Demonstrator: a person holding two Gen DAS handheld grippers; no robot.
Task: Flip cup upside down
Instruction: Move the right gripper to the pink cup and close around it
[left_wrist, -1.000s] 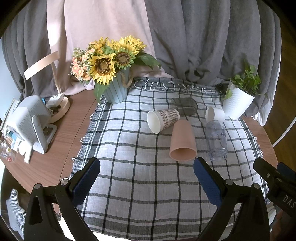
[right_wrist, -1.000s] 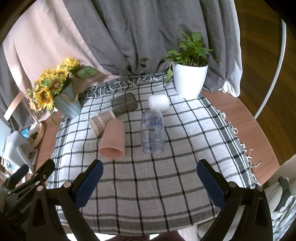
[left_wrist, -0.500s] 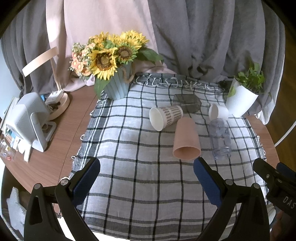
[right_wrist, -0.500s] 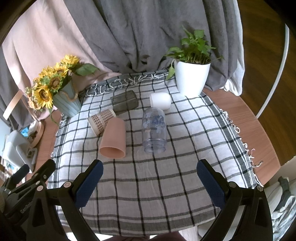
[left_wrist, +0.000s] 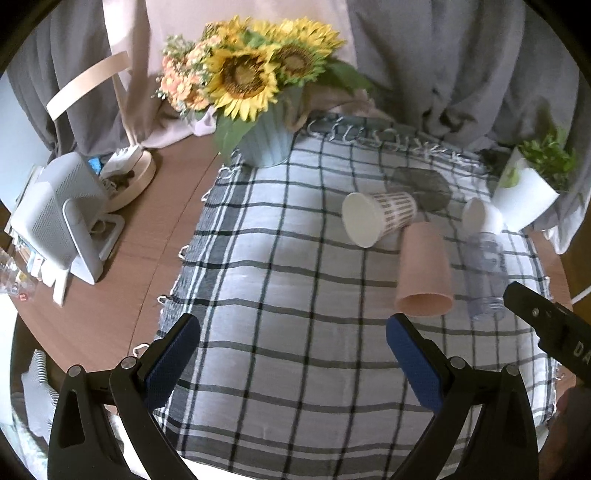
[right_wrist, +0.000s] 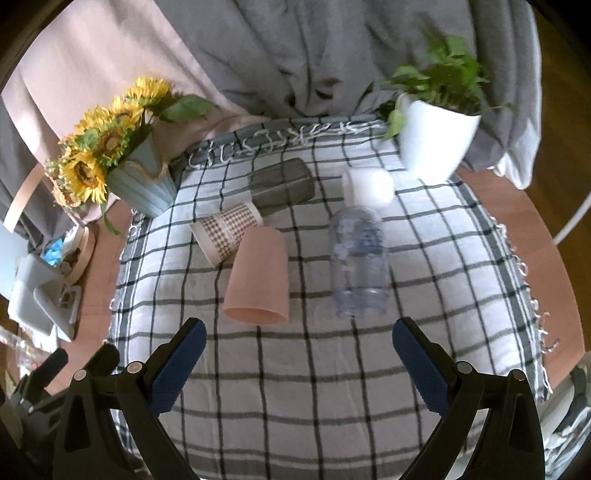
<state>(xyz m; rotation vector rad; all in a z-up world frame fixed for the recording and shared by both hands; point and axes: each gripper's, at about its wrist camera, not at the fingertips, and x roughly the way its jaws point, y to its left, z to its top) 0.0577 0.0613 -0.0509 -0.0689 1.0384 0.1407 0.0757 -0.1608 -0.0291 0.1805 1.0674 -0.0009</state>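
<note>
Several cups lie on their sides on a checked cloth (left_wrist: 280, 295) (right_wrist: 295, 387). A pink cup (left_wrist: 424, 273) (right_wrist: 258, 277) points its mouth toward me. A patterned paper cup (left_wrist: 376, 218) (right_wrist: 227, 230) lies beside it, then a clear plastic cup (left_wrist: 484, 273) (right_wrist: 358, 258), a white cup (left_wrist: 480, 218) (right_wrist: 367, 184) and a dark grey cup (left_wrist: 424, 186) (right_wrist: 282, 182). My left gripper (left_wrist: 291, 358) is open and empty, short of the pink cup. My right gripper (right_wrist: 299, 363) is open and empty, in front of the pink and clear cups.
A vase of sunflowers (left_wrist: 258, 92) (right_wrist: 122, 162) stands at the cloth's back left. A white potted plant (left_wrist: 528, 184) (right_wrist: 436, 129) stands at the back right. A white device (left_wrist: 59, 218) and a round wooden tray (left_wrist: 129, 181) sit on the wooden table to the left. Curtains hang behind.
Both grippers have moved forward over the cloth toward the cups, which now look larger. The jaws stay open. No cup has moved.
</note>
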